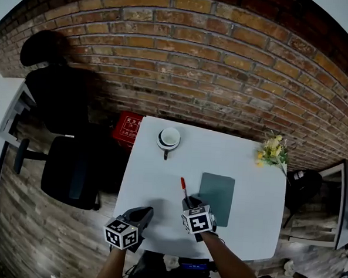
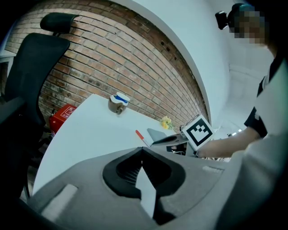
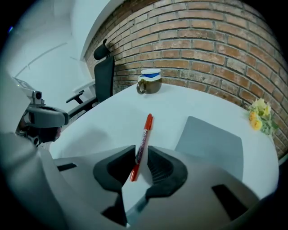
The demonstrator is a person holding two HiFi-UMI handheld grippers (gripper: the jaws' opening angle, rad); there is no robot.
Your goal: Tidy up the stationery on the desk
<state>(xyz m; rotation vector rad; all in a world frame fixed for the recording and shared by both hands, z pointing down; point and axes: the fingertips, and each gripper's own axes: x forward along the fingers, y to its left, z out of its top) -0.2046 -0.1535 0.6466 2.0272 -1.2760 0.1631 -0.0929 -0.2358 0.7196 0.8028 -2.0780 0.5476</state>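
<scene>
A red pen (image 1: 183,187) lies on the white desk (image 1: 154,169), just left of a grey-green notebook (image 1: 216,197). My right gripper (image 1: 189,202) points down at the pen's near end. In the right gripper view its jaws stand apart with the pen (image 3: 144,137) lying between them, and the pads do not press on it. My left gripper (image 1: 145,212) hangs over the desk's front left part, shut and empty (image 2: 141,155). A cup (image 1: 169,138) holding something blue and white stands at the desk's far side.
Yellow flowers (image 1: 272,150) sit at the desk's far right corner. A black office chair (image 1: 67,158) stands left of the desk, with a red box (image 1: 127,130) on the floor by the brick wall. A shelf (image 1: 323,203) stands to the right.
</scene>
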